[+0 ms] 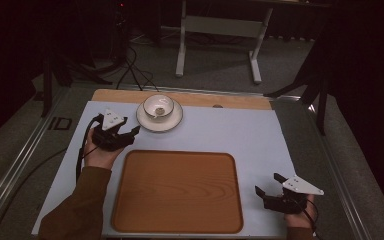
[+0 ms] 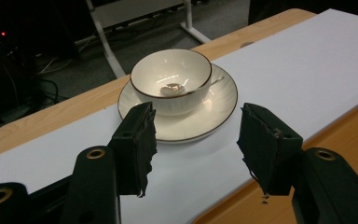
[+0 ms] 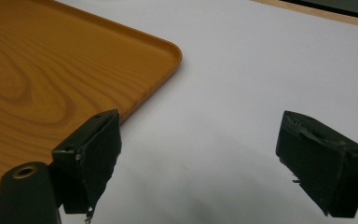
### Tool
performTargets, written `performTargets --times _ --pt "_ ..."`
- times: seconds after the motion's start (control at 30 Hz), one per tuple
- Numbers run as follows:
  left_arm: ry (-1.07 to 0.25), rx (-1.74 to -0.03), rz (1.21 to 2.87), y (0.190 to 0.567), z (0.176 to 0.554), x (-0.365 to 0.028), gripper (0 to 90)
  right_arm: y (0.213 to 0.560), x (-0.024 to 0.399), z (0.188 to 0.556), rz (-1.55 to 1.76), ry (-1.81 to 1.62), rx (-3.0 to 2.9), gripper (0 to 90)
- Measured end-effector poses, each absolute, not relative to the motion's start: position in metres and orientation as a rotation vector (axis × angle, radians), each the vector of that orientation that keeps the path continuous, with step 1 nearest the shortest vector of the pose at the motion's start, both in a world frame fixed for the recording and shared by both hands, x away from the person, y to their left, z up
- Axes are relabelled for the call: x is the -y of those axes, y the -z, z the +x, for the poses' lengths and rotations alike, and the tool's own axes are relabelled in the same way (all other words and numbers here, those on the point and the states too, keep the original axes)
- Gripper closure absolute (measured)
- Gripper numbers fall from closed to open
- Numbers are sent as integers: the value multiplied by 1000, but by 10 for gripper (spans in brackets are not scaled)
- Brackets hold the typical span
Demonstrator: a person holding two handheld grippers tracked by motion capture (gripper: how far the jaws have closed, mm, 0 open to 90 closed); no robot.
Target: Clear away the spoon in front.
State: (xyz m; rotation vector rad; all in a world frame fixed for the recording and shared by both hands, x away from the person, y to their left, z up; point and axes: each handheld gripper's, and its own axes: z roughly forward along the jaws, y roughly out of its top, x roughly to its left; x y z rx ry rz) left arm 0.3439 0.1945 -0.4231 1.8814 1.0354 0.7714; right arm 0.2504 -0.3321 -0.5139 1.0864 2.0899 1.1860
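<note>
A white bowl point(image 1: 158, 105) with a dark rim stands on a matching saucer point(image 1: 160, 122) at the back of the white mat; a small shiny thing lies in the bowl point(image 2: 170, 77). My left gripper point(image 1: 132, 136) hovers just left of the saucer, open, jaws pointing toward it. In the left gripper view the saucer point(image 2: 216, 105) lies just beyond the left gripper point(image 2: 196, 140), with nothing between its fingers. My right gripper point(image 1: 269, 183) is open near the front right of the mat, beside the wooden tray point(image 1: 177, 192). Bare mat lies between the jaws of the right gripper point(image 3: 198, 154).
The wooden tray point(image 3: 51, 60) lies bare in the front middle of the mat point(image 1: 240, 135), its corner close to the right gripper's left jaw. The tray's edge point(image 2: 223, 210) also runs under the left gripper. A bare wooden strip of table point(image 1: 230, 100) lies behind the mat.
</note>
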Motion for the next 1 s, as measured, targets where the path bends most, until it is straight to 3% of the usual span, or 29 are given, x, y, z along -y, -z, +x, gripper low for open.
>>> performTargets --times 0.73,1.0 --pt "-738 -999 1921 427 386 -175 448 514 332 251 1086 -1183 -2091 138" --pt "-699 -982 1941 430 396 -169 501 515 331 251 1080 -1179 -2099 138"
